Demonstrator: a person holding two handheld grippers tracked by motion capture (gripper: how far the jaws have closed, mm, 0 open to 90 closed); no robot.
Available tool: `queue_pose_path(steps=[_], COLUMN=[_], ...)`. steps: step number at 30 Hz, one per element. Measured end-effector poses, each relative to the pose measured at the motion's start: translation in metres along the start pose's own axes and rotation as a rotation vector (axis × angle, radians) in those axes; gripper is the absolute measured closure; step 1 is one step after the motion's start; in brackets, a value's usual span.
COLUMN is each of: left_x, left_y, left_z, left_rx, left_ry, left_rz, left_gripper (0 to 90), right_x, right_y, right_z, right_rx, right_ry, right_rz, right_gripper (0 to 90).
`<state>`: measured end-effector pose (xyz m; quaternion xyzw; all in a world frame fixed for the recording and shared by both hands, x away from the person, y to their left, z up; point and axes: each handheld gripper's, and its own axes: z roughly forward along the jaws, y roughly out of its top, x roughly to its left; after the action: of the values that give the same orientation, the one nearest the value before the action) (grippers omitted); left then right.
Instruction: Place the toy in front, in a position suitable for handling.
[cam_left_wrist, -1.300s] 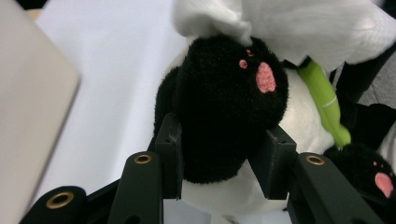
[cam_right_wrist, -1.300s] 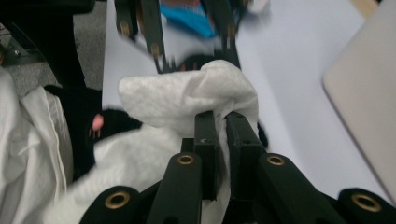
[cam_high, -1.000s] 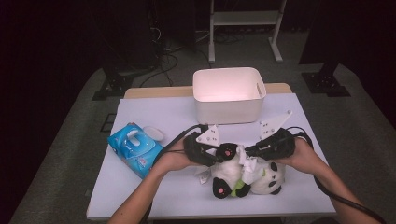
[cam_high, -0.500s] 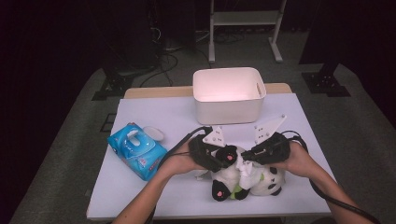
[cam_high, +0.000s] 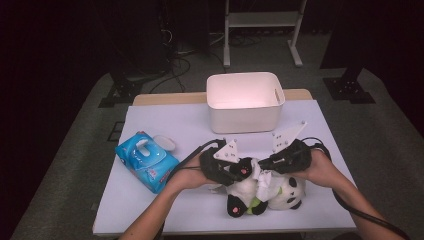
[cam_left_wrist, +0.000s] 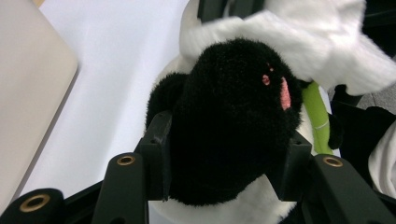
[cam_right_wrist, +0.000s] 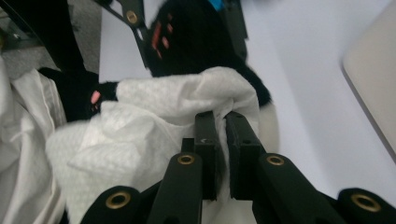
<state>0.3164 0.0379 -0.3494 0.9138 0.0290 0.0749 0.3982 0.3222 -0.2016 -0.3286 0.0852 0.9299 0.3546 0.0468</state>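
Your right gripper (cam_right_wrist: 222, 135) is pinched tight on a white wipe (cam_right_wrist: 154, 121), a fold of it trapped between the jaws, and the sheet is draped over the panda toy (cam_high: 267, 192) lying near the front edge of the table (cam_high: 165, 125), right of the middle. Your left gripper (cam_left_wrist: 229, 154) now has its jaws on either side of one of the panda's black paws (cam_left_wrist: 233, 126), the one with pink pads. Those jaws have just been closing again after opening wider half a second ago, and in the left gripper view the fur bulges between them, so you appear to have the paw gripped.

Compared with a second ago, both grippers have drawn in closer over the toy. The left one has taken a fresh hold on the limb, while the right kept its hold on the wipe. That reads as you steadying the paw so the wipe can be rubbed over it; the cleaning looks under way, not finished.

The blue pack of wipes (cam_high: 146, 161) sits toward the left edge with its lid flipped open. The white bin (cam_high: 245, 102) stands at the back edge, well apart from the toy.
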Motion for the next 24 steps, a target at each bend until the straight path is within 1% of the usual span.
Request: queue_pose_path(steps=[2, 4, 6, 7, 12, 15, 18, 19, 24], left_x=[0.0, 0.0, 0.0, 0.001, 0.001, 0.002, 0.002, 0.001, 0.0], left_y=[0.0, -0.001, 0.0, 0.0, -0.001, 0.001, 0.002, 0.002, 0.001], left_z=[-0.001, -0.001, 0.0, -0.001, -0.001, 0.0, 0.0, -0.001, -0.001], left_rx=[-0.002, -0.01, -0.013, -0.006, -0.008, -0.004, 0.005, 0.005, 0.002], left_ry=[0.0, -0.01, -0.012, -0.014, -0.015, -0.016, -0.015, -0.017, -0.016], left_rz=[0.001, -0.008, -0.016, -0.014, -0.014, -0.013, -0.002, 0.004, 0.0], left_gripper=[49.6, 49.6, 49.6, 49.6, 49.6, 49.5, 49.6, 49.6, 49.5], right_x=[-0.003, -0.006, -0.009, -0.009, -0.01, -0.01, -0.01, -0.011, -0.011], right_y=[-0.007, -0.017, -0.026, -0.029, -0.036, -0.037, -0.032, -0.028, -0.02], right_z=[-0.006, -0.012, -0.019, -0.025, -0.032, -0.032, -0.029, -0.027, -0.028], right_rx=[0.02, 0.024, 0.001, -0.004, -0.003, -0.005, -0.013, -0.021, -0.043], right_ry=[-0.022, -0.029, -0.03, -0.044, -0.047, -0.052, -0.051, -0.038, -0.019], right_rz=[0.016, 0.045, 0.064, 0.074, 0.084, 0.087, 0.087, 0.082, 0.082], right_gripper=[83.5, 83.4, 83.4, 83.4, 83.4, 83.3, 81.8, 80.6, 76.4])
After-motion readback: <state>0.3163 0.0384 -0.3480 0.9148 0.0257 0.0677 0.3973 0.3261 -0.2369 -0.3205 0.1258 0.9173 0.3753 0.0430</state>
